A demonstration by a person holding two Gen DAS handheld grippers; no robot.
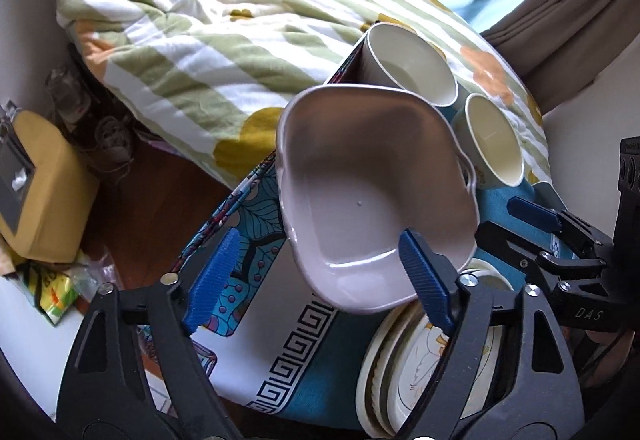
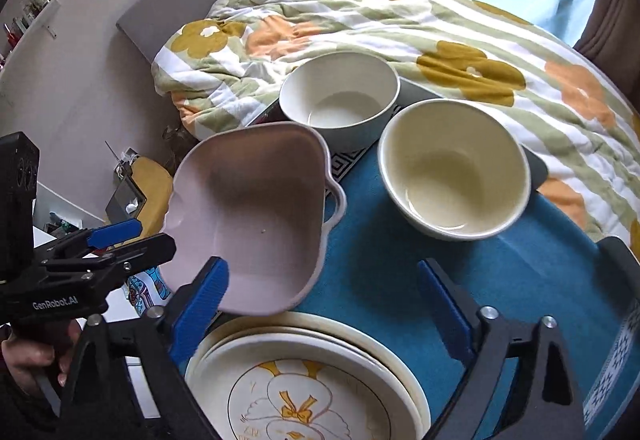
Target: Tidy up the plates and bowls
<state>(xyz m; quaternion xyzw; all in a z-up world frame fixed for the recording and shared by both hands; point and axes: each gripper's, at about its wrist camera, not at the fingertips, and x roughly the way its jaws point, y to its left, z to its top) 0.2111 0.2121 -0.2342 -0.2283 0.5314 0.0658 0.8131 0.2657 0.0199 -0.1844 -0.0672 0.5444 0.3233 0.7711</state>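
A pale pink bowl with small side handles (image 1: pixel 372 184) (image 2: pixel 252 208) hangs tilted above the table. My left gripper (image 1: pixel 320 280) is wide open; its right finger (image 1: pixel 426 280) sits inside the bowl's near rim, and whether anything grips the rim cannot be told. My right gripper (image 2: pixel 324 314) is open, its left finger (image 2: pixel 200 304) by the bowl's near edge, above a stack of cream plates (image 2: pixel 304 384) (image 1: pixel 404 372) with a yellow bow drawing. Two cream bowls (image 2: pixel 340 100) (image 2: pixel 452 168) stand upright behind; in the left wrist view the near one shows at right (image 1: pixel 492 148).
The table carries a blue patterned cloth (image 2: pixel 520 280) (image 1: pixel 288 352). A flowered quilt (image 1: pixel 208 24) (image 2: pixel 460 40) lies on the bed right behind the bowls. A yellow box (image 1: pixel 36 184) stands at the left on the floor side. The other gripper shows in each view (image 1: pixel 560 240) (image 2: pixel 80 260).
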